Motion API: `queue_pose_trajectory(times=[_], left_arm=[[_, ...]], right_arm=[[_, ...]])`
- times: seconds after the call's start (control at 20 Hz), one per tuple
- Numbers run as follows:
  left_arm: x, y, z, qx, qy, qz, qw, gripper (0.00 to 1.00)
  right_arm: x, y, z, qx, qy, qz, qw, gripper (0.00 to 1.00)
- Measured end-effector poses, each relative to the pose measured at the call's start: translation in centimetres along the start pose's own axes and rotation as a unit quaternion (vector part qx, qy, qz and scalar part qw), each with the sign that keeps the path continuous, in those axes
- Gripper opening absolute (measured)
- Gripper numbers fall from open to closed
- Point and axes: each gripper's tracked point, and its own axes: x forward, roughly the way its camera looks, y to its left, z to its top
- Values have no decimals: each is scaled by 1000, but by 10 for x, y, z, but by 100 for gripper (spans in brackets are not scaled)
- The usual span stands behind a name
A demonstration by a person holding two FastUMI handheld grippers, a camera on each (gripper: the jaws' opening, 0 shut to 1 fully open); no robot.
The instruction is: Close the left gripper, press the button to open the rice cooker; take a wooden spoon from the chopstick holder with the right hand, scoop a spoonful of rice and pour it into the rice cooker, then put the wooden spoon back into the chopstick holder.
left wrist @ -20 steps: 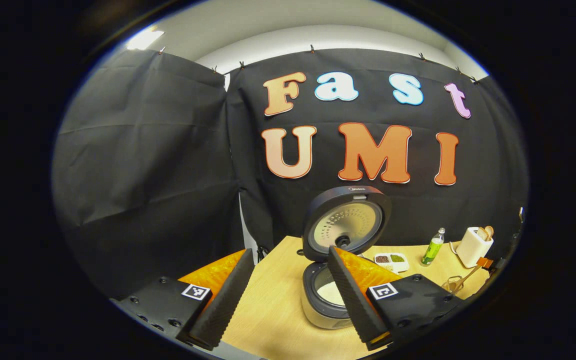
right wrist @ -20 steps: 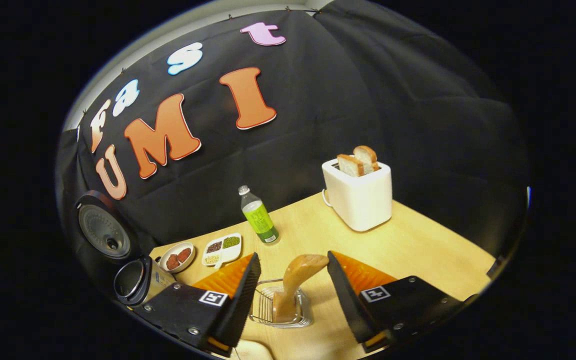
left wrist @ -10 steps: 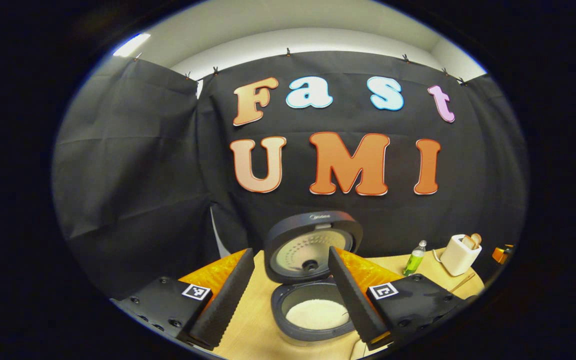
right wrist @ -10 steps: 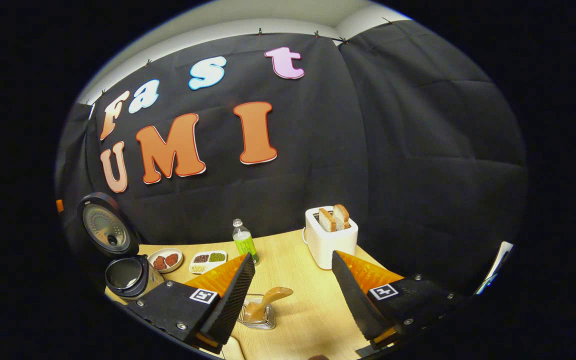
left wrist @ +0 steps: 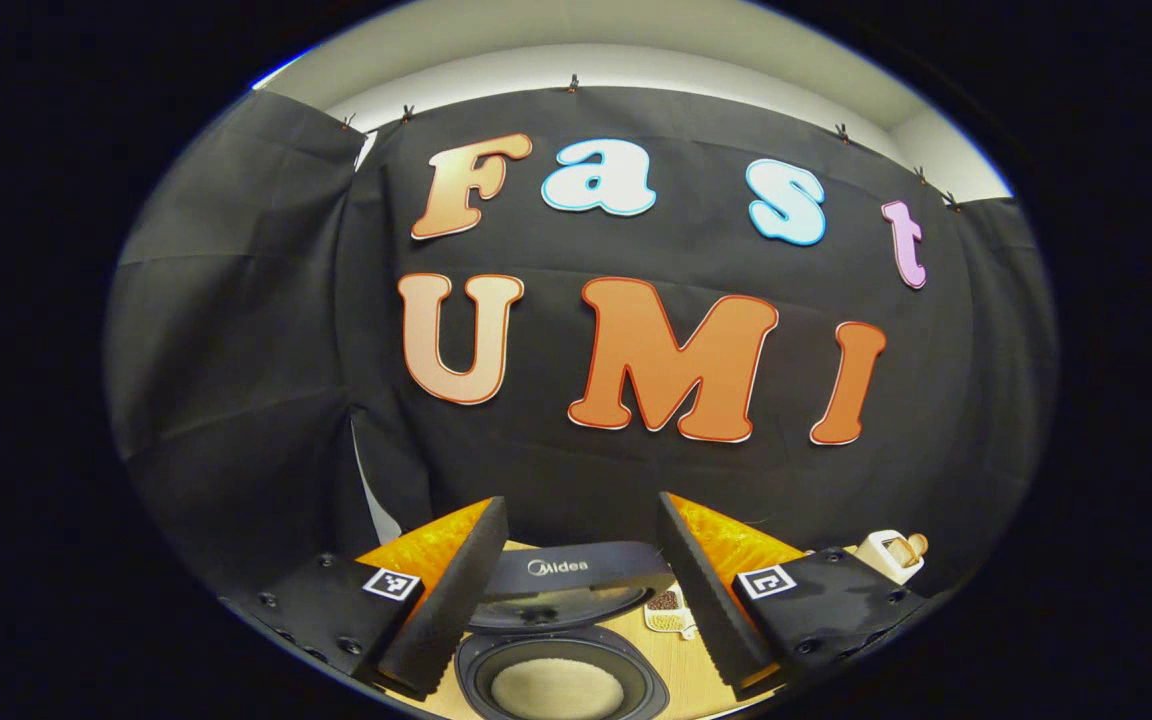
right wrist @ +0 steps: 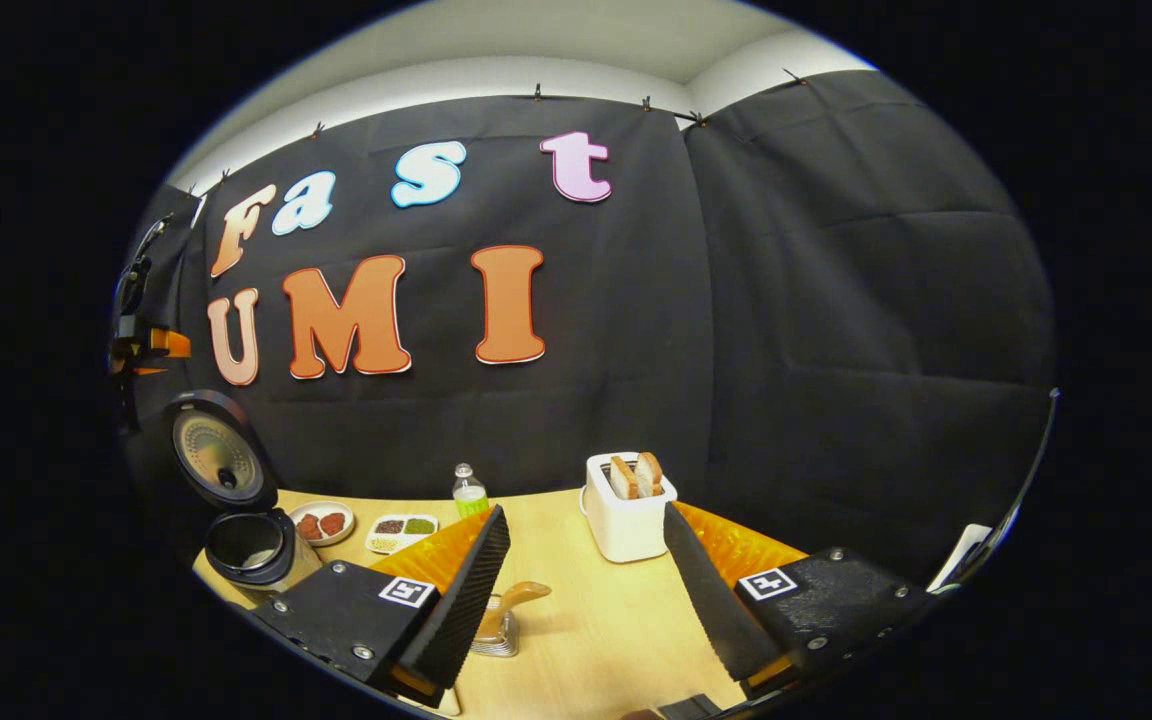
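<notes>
With its lid standing upright, the rice cooker (left wrist: pixel 561 640) sits open on the desk (right wrist: pixel 596 620), white rice showing in the pot, right below the left tongs (left wrist: pixel 576 600), which are spread apart and empty. Over on the right, the right tongs (right wrist: pixel 586 600) are spread wide too, holding nothing! The wooden spoon (right wrist: pixel 508 602) stands tilted in the chopstick holder (right wrist: pixel 498 640), just beside the right tongs' left finger. Further back stand a toaster (right wrist: pixel 628 515) with bread, a green bottle (right wrist: pixel 469 492) and two small dishes.
</notes>
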Motion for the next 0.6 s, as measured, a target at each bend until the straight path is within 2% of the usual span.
queue_pose_trajectory(times=[0.1, 0.15, 0.35, 0.4, 0.45, 0.6], left_arm=[[20, 4, -10, 23, 18, 13, 999, 100], [28, 5, -14, 29, 24, 16, 999, 98], [43, 10, -48, 20, 69, 23, 997, 98], [41, 14, -49, 37, 65, 30, 997, 98], [39, 10, -45, 39, 48, 23, 998, 98], [26, 0, -54, 42, 49, 12, 998, 99]], right_arm=[[0, -5, -2, 6, 5, -6, 1000, 95], [-1, -6, -3, 9, 6, -9, 1000, 95], [-6, -14, 0, 9, 0, -19, 1000, 95], [-7, -16, 0, 10, 1, -21, 1000, 95], [-8, -18, 0, 13, 2, -23, 1000, 95], [-8, -18, -3, 22, 4, -22, 1000, 95]])
